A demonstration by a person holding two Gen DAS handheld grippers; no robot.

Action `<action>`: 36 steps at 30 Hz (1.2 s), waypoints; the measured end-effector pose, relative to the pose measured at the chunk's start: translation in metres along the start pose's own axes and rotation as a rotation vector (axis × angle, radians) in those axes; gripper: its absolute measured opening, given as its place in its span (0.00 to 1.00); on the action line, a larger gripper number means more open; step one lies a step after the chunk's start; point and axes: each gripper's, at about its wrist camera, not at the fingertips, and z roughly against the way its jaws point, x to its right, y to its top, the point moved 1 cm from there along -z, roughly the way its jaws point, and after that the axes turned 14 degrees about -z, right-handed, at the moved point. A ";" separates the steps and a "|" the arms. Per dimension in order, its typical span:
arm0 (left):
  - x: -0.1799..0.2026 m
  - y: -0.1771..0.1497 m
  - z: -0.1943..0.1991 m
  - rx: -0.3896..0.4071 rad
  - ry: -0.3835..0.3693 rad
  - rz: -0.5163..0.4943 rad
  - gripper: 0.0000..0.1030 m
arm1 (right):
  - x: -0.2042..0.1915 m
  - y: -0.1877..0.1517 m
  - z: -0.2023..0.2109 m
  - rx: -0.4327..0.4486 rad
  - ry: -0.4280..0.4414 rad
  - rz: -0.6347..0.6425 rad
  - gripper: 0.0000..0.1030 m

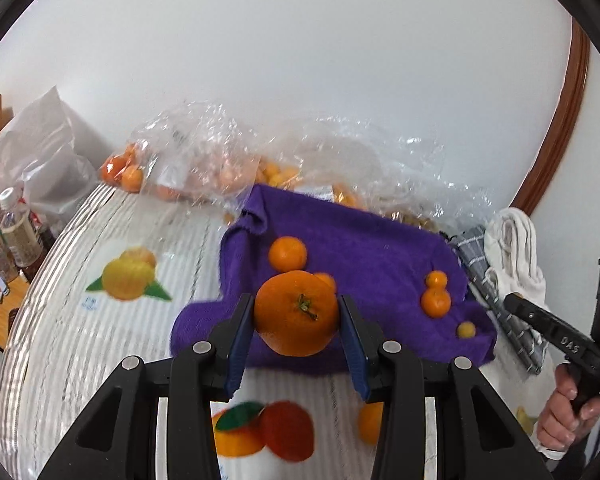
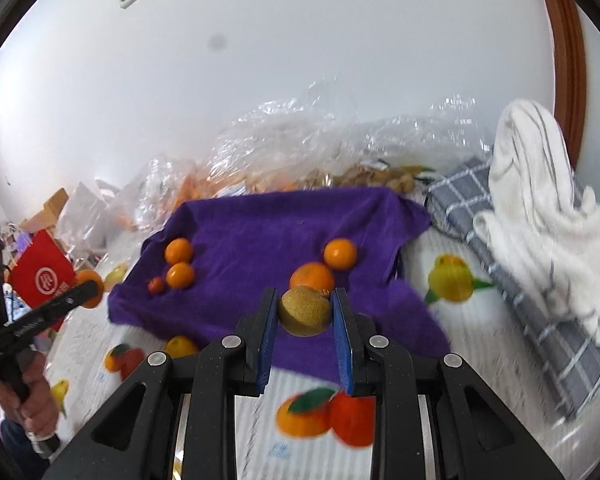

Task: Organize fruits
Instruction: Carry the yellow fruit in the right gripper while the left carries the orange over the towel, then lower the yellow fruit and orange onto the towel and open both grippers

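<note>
Gleaming big orange [image 1: 296,314] (green-stemmed)

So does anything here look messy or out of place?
The purple towel lies rumpled, one corner folded over, and fruit sits scattered on it rather than grouped. One small orange lies off the towel on the printed tablecloth.

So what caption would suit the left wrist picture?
Left tool grips a large orange above a purple towel scattered with smaller citrus.

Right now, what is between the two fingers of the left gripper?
In the left wrist view, a large orange with its green stem showing sits between the blue pads of the left gripper, above the purple towel.
</note>
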 end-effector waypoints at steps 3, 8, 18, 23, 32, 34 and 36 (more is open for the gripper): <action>0.003 0.011 -0.010 -0.006 -0.008 0.011 0.38 | 0.001 0.013 -0.012 0.002 -0.023 0.021 0.26; 0.017 0.014 -0.043 -0.051 -0.036 0.025 0.39 | 0.013 0.023 -0.041 -0.029 -0.039 -0.003 0.26; 0.046 0.001 -0.089 -0.154 -0.015 -0.030 0.39 | 0.023 0.004 -0.083 -0.119 -0.084 0.004 0.26; 0.048 -0.003 -0.095 -0.166 -0.001 -0.041 0.39 | 0.024 -0.001 -0.087 -0.107 -0.117 0.013 0.26; 0.056 -0.005 -0.098 -0.159 0.056 -0.102 0.39 | 0.026 -0.006 -0.090 -0.085 -0.155 0.008 0.27; 0.056 -0.005 -0.099 -0.161 0.051 -0.104 0.41 | 0.024 -0.006 -0.088 -0.073 -0.160 0.020 0.33; 0.056 -0.004 -0.099 -0.157 0.040 -0.097 0.44 | 0.023 -0.004 -0.081 -0.054 -0.160 0.025 0.44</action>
